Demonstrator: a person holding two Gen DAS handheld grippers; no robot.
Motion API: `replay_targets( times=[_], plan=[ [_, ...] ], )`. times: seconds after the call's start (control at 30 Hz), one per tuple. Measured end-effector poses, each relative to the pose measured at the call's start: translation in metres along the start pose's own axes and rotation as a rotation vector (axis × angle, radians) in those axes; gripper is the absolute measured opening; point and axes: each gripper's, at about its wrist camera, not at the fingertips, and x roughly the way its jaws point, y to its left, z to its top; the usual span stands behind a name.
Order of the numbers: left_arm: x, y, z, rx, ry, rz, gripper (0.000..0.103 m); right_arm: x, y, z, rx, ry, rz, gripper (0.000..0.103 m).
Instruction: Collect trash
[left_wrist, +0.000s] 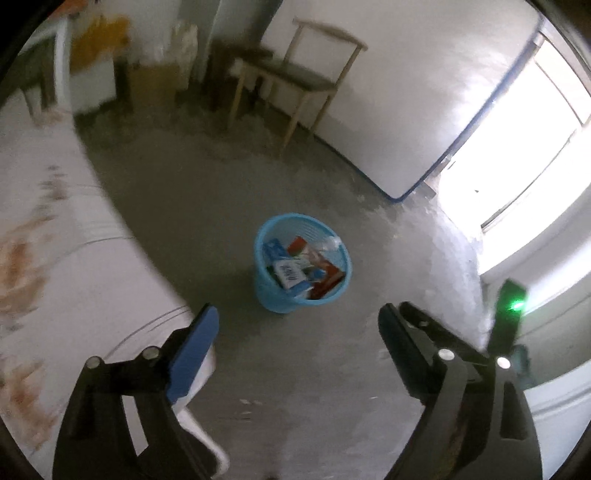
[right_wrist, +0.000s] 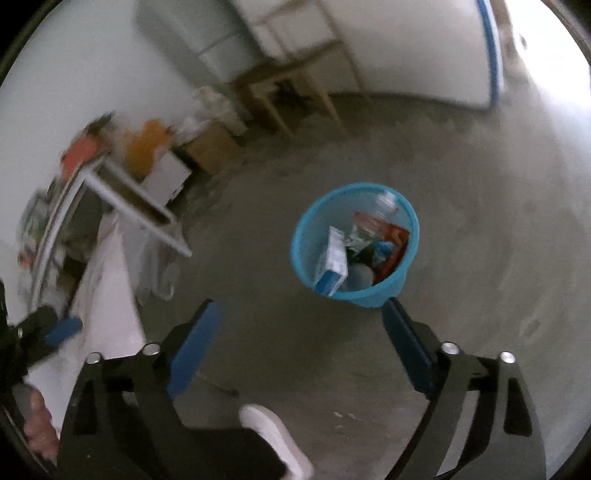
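Your left gripper (left_wrist: 297, 325) is spread wide with nothing between its jaws, hanging over bare concrete floor (left_wrist: 295, 387). Ahead of it in the left wrist view stands the blue mesh wastebasket (left_wrist: 266, 288) on the open floor, away from the walls, already holding cartons and wrappers (left_wrist: 291, 271) heaped close to its rim. To your left a white bed (left_wrist: 55, 258) with rust-coloured marks runs along the floor's edge, and its near corner sits just behind the blue pad of the left finger. A wooden chair (left_wrist: 295, 74) stands against the far wall, well apart from the basket. At the right edge you catch part of the other gripper's body, showing a green light. Turning to the right wrist view, your right gripper (right_wrist: 301, 321) is likewise parted and empty, the tip of its right finger lining up just below the basket's near rim; whether they touch I cannot tell. The wastebasket (right_wrist: 406, 284) shows a white-and-blue box (right_wrist: 332, 258), a red packet (right_wrist: 391, 243) and a clear bottle (right_wrist: 386, 201) inside. A white shoe (right_wrist: 273, 432) shows at the bottom edge. No loose trash is visible on the floor in either view, beyond a few pale specks too small to identify, so the collecting looks largely done; what remains, if anything, lies out of frame.
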Motion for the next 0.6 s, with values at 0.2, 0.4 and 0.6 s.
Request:
replay_targets(
  times=[0.2,0.4,0.6],
  plan=[
    [-0.067,0.017,-0.058,0.005,-0.132,0.142,0.097,-0.044,0.077,-0.042,-0.252,-0.076,-0.050,0.095],
    [-0.105,0.028,-0.096,-0.085,-0.222,0.193,0.097,-0.069,0.125,-0.074,-0.360,-0.136,-0.060,0.095],
    [-0.136,0.039,-0.119,-0.127,-0.255,0.321,0.097,-0.088,0.172,-0.102,-0.548,-0.210,-0.157,0.095]
  ],
)
